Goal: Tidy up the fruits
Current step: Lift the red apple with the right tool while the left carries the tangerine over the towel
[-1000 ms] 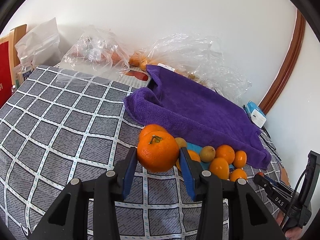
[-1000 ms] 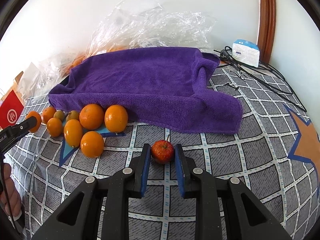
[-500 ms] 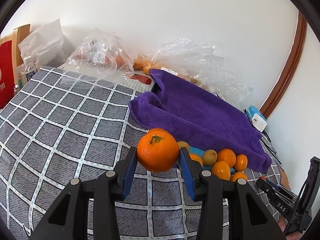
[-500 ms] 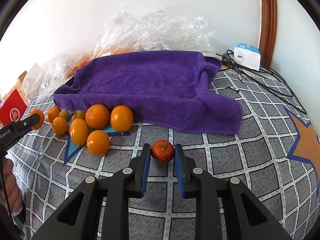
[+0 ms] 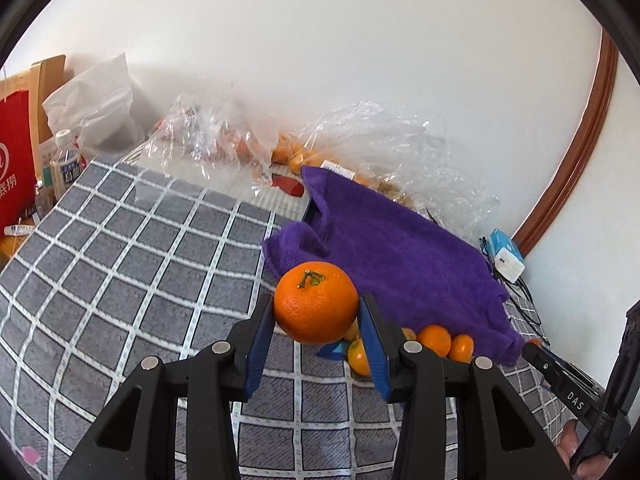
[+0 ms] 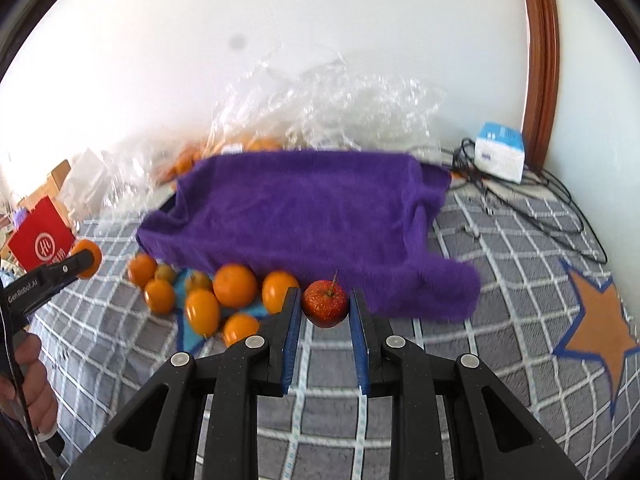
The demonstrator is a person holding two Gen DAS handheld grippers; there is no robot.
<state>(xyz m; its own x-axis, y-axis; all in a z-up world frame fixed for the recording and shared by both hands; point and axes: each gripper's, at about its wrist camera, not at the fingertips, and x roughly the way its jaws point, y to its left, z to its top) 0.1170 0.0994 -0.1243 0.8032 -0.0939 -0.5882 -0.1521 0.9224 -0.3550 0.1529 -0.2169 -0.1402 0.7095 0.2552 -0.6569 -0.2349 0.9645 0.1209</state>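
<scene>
Left gripper [image 5: 316,320] and right gripper [image 6: 325,308] both angled downward, jaws clamped, each gripping fruit

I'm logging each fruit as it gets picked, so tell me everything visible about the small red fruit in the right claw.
The small red fruit is round, glossy and finely speckled, with a thin dark stem pointing up. The right claw pinches it between its blue pads, one on each side. Nothing else touches it; it hangs clear in front of the purple towel.
</scene>
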